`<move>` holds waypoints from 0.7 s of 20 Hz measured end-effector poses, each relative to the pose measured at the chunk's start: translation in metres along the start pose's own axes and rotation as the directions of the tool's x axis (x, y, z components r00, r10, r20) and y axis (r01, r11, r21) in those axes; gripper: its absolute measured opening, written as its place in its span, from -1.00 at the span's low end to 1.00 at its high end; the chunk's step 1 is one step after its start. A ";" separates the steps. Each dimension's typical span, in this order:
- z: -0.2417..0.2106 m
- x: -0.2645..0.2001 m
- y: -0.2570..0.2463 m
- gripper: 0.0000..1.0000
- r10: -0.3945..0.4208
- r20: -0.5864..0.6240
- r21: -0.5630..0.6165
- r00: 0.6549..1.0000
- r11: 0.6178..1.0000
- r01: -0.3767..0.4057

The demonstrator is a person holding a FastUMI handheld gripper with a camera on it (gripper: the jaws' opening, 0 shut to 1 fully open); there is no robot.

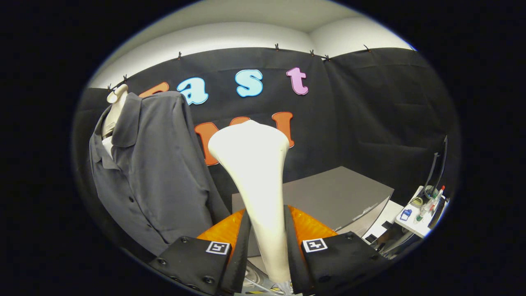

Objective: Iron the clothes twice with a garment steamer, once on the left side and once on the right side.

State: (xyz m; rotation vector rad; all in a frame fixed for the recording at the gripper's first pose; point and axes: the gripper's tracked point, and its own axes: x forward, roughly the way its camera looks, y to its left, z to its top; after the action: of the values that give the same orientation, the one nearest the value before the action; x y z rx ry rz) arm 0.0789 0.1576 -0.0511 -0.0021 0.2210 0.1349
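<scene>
The cream-white plastic garment steamer (257, 164) is standing upright between the two fingers of the tongs (266, 246), its narrow handle running down between them and its wide, flared head rising above them. Both fingers are pressing against the sides of the handle, so the tongs are closed on the steamer and holding it up in the air. The head is tilting slightly toward the shirt side, though it is not touching the cloth.

Just beside the steamer, on its left, a dark grey short-sleeved button shirt (152, 168) is hanging on a pale cream mannequin torso (115, 109), whose neck is showing above the open collar. The shirt's buttoned front is facing the steamer, and its lower hem is dropping down behind the left finger.

Beyond the fingers, to the right of the steamer, a grey flat-topped counter (337, 195) is sitting against the black cloth wall of the booth. Further right, well apart from the steamer, a small white side counter (415, 224) is carrying a few small bottles and a little blue item, too small to make out clearly.
</scene>
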 end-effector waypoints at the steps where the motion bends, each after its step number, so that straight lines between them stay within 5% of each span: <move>1: 0.001 -0.005 0.009 0.01 0.002 0.006 -0.005 1.000 1.000 -0.002; 14: 0.013 -0.052 0.121 0.00 0.019 0.094 0.036 0.995 0.999 -0.022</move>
State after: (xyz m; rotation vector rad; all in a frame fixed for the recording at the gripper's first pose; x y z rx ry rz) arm 0.0150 0.2704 -0.0257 0.0430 0.1295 0.1512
